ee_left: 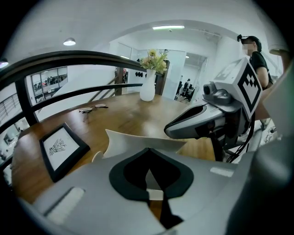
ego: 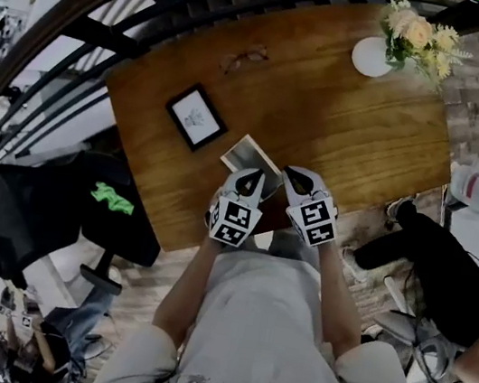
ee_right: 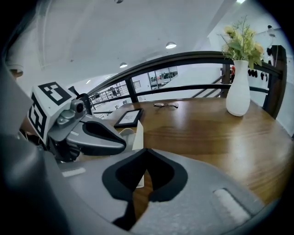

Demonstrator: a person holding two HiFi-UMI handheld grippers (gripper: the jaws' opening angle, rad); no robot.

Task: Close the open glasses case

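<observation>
The open glasses case [ego: 248, 154] lies near the table's front edge, its pale lid [ee_left: 133, 143] raised; the lid also shows edge-on [ee_right: 138, 132] in the right gripper view. My left gripper [ego: 252, 179] sits just in front of the case, jaws shut with nothing between them, the tips [ee_left: 148, 150] level with the lid's near side. My right gripper [ego: 294, 179] hovers to the right of the case, also shut and holding nothing, tips [ee_right: 146, 151] close to the lid. Each gripper shows in the other's view: the right [ee_left: 186, 126], the left [ee_right: 110, 140].
On the wooden table [ego: 351, 132] lie a black picture frame [ego: 196, 117], a pair of glasses [ego: 245, 57] at the far side, and a white vase of flowers [ego: 373, 56] at the far right. A dark railing [ego: 111, 35] curves round the table. A black chair [ego: 25, 212] stands to the left.
</observation>
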